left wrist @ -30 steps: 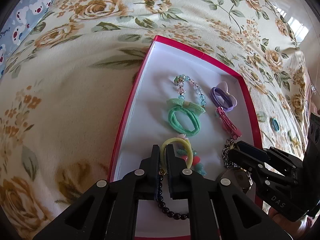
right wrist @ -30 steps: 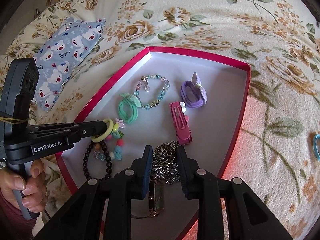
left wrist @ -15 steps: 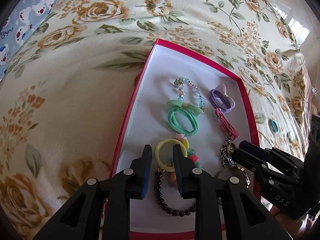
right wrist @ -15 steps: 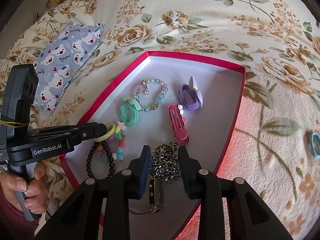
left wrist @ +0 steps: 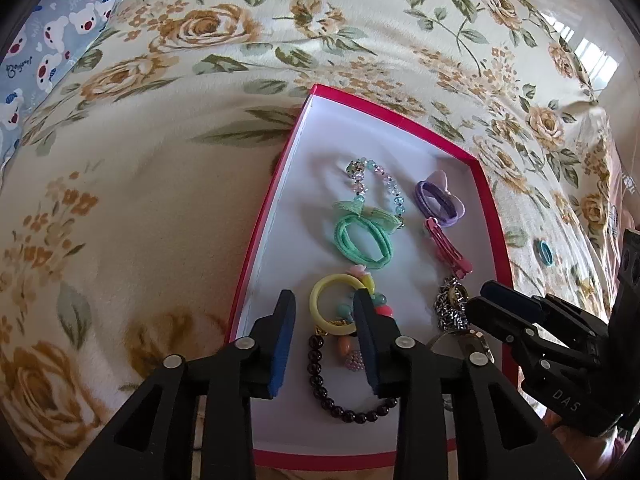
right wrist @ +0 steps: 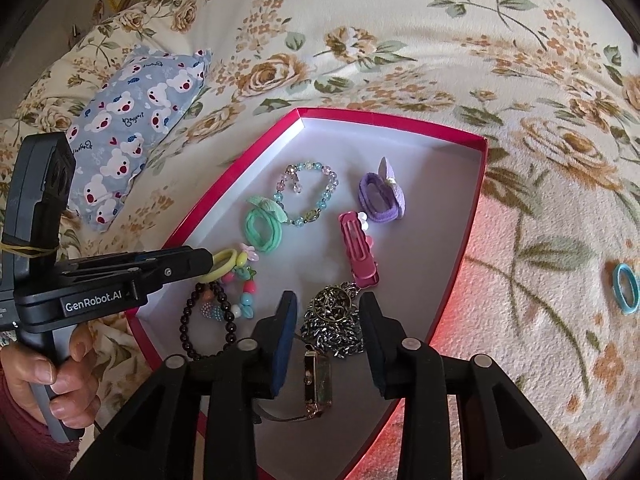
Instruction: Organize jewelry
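Note:
A red-rimmed white box [left wrist: 276, 200] [right wrist: 476, 208] on the floral bedspread holds several pieces. My left gripper [left wrist: 324, 300] is open just above a yellow hair tie [left wrist: 326, 300] with coloured beads and a dark bead bracelet [left wrist: 340, 404]. My right gripper [right wrist: 328, 304] is open over a metal chain necklace [right wrist: 332, 320] and a watch [right wrist: 318, 384]. A green hair tie [left wrist: 362, 240], a pastel bead bracelet [right wrist: 308, 192], a purple hair tie [right wrist: 380, 194] and a pink clip [right wrist: 358, 248] lie farther in.
A small blue ring [right wrist: 625, 288] [left wrist: 545, 252] lies on the bedspread to the right of the box. A blue bear-print pillow [right wrist: 132, 120] lies at the back left.
My left gripper has opened, let go of the yellow hair tie inside the box and drawn back a little. My right gripper has opened wider over the chain.

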